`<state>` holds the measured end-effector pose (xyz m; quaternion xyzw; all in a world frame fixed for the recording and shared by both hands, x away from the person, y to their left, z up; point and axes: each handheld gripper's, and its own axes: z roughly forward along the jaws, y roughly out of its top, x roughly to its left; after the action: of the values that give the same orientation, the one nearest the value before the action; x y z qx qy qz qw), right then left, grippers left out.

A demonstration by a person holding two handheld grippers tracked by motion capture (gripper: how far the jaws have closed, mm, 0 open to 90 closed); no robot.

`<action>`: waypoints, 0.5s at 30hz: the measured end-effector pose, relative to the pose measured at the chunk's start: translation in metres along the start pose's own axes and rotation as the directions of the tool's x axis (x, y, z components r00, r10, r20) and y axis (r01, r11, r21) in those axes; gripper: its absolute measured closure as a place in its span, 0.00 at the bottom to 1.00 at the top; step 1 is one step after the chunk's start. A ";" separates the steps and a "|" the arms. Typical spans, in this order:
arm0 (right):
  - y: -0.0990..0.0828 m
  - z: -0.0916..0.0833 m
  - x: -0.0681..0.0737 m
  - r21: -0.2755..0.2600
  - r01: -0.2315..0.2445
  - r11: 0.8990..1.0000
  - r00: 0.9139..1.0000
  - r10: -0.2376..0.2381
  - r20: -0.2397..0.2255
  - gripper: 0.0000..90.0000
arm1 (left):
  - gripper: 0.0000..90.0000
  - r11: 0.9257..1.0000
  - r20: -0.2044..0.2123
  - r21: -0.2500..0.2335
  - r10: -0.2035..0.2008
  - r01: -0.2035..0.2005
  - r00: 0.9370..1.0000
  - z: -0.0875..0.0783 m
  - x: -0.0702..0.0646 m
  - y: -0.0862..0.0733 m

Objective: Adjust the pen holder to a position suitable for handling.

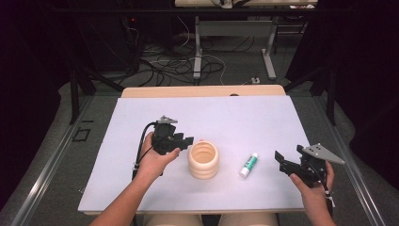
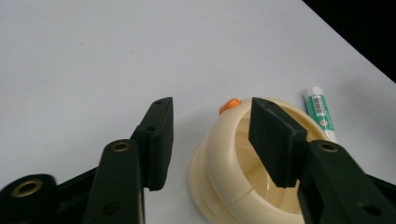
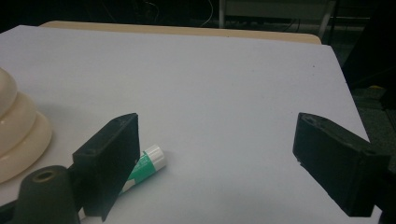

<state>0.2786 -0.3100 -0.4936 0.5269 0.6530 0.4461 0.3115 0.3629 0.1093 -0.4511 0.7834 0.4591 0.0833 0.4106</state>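
The ribbed cup (image 1: 203, 160) stands mid-table (image 1: 141, 188) (upright), the glue stick (image 1: 249, 165) just right of it.

Glossy cream plastic cup (image 1: 203, 160) on matt white table (image 1: 235, 122).

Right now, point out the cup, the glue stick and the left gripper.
cup (image 1: 203, 160), high view, ribbed side wall
glue stick (image 1: 249, 165), high view, middle of tube
left gripper (image 1: 189, 140), high view, between the fingertips
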 end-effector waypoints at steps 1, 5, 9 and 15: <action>0.000 0.000 0.000 0.000 0.000 1.000 1.000 0.000 0.000 0.15 | 0.55 1.000 -0.003 -0.010 -0.006 0.006 1.000 -0.001 0.001 -0.001; 0.001 -0.001 0.002 0.010 -0.005 1.000 1.000 0.005 -0.004 0.15 | 0.50 0.998 -0.014 -0.058 0.003 -0.004 1.000 -0.008 0.007 -0.004; 0.001 0.000 0.002 0.015 0.013 1.000 1.000 -0.013 -0.007 0.15 | 0.45 0.996 -0.029 -0.094 0.005 -0.008 1.000 -0.013 0.012 -0.009; 0.004 0.000 0.005 0.018 0.038 0.999 0.999 -0.038 -0.021 0.15 | 0.35 0.988 -0.038 -0.149 0.020 -0.025 0.999 -0.024 0.019 -0.015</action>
<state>0.2791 -0.3049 -0.4902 0.5124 0.6703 0.4396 0.3082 0.3516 0.1417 -0.4508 0.7538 0.4501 0.1365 0.4588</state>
